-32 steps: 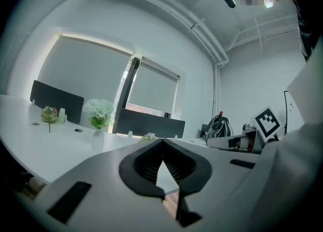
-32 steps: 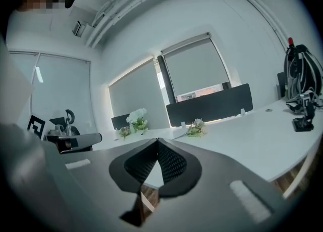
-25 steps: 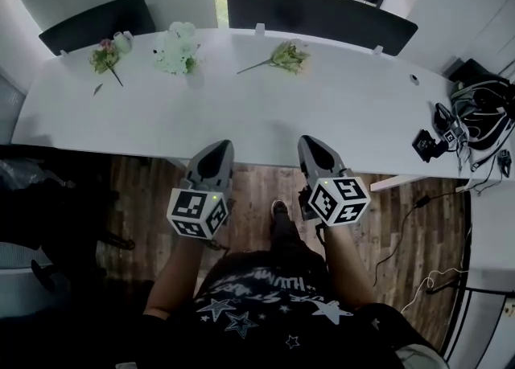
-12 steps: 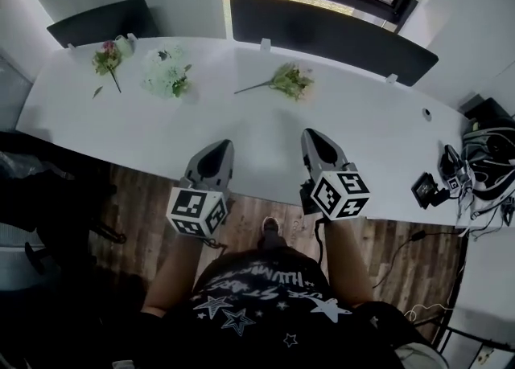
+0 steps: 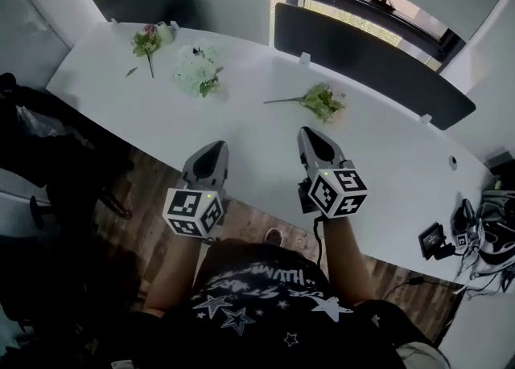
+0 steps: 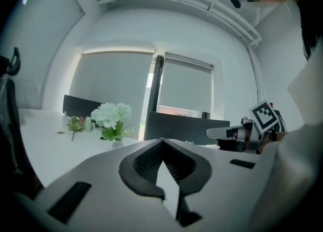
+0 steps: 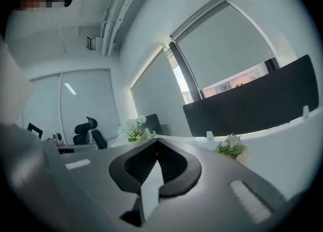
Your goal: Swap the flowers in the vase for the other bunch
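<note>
A bunch of white flowers (image 5: 197, 72) stands upright in a clear vase on the white table (image 5: 265, 146), far left. It also shows as the white bunch (image 6: 112, 117) in the left gripper view and the white bunch (image 7: 133, 129) in the right gripper view. A loose green-and-white bunch (image 5: 321, 102) lies flat just beyond my right gripper (image 5: 306, 133); the right gripper view has this loose bunch (image 7: 231, 149) at the right. A small pink bunch (image 5: 147, 41) lies at the far left corner. My left gripper (image 5: 216, 147) is at the table's near edge. Both are shut and empty, well short of the vase.
A small white pot (image 5: 166, 32) stands by the pink bunch. Dark divider panels (image 5: 370, 62) line the table's far edge. Cables and black devices (image 5: 467, 231) lie at the right end. A dark office chair (image 7: 90, 130) stands off to the left. Wooden floor lies below me.
The view has swung left, so the table now runs diagonally. Both grippers moved from over the floor to the table's near edge, the right one close to the loose bunch. Jaws stayed shut.
</note>
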Demonstrator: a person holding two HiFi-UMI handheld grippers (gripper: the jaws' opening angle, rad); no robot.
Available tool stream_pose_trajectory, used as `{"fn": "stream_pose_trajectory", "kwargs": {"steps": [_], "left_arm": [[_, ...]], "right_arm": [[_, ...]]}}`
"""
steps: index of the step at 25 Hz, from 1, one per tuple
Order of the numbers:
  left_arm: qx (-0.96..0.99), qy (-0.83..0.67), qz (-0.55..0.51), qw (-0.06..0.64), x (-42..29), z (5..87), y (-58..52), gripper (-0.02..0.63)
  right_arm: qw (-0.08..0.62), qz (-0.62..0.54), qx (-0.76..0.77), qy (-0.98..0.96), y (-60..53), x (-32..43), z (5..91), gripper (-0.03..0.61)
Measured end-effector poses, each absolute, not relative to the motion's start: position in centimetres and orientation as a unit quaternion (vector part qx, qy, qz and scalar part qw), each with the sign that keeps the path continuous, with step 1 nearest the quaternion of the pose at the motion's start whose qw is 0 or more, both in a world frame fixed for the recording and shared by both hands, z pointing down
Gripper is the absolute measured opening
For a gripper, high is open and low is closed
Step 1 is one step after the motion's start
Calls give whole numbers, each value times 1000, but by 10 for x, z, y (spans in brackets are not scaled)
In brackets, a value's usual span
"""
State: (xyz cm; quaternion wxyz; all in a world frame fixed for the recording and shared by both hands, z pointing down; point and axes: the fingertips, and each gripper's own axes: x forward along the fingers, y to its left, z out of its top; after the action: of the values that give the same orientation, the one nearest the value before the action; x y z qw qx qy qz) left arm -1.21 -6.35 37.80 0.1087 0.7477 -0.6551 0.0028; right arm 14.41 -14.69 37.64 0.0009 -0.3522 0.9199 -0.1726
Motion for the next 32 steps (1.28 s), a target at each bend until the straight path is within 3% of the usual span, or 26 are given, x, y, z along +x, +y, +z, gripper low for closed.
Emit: {"fn": "stream_pose_trajectory", "kwargs": {"steps": [15,20,27,32], "left_arm": [[677,-727,-4,118,-85,386,-43,8],[690,-713,-12,127,-108,396,-65,8],[706,-696,-16,126,-149,398,-105,8],[712,-692,-22,118,-173,411,-118,8]], "right_arm": [[-27,-190,-269,944,-151,59,391,3],[7,-178,-287,941,-171,48,374,3],[-7,-158,-298,941,-190,22,370,3],[-37,-169,-291,941,-202,-6,385,50]]}}
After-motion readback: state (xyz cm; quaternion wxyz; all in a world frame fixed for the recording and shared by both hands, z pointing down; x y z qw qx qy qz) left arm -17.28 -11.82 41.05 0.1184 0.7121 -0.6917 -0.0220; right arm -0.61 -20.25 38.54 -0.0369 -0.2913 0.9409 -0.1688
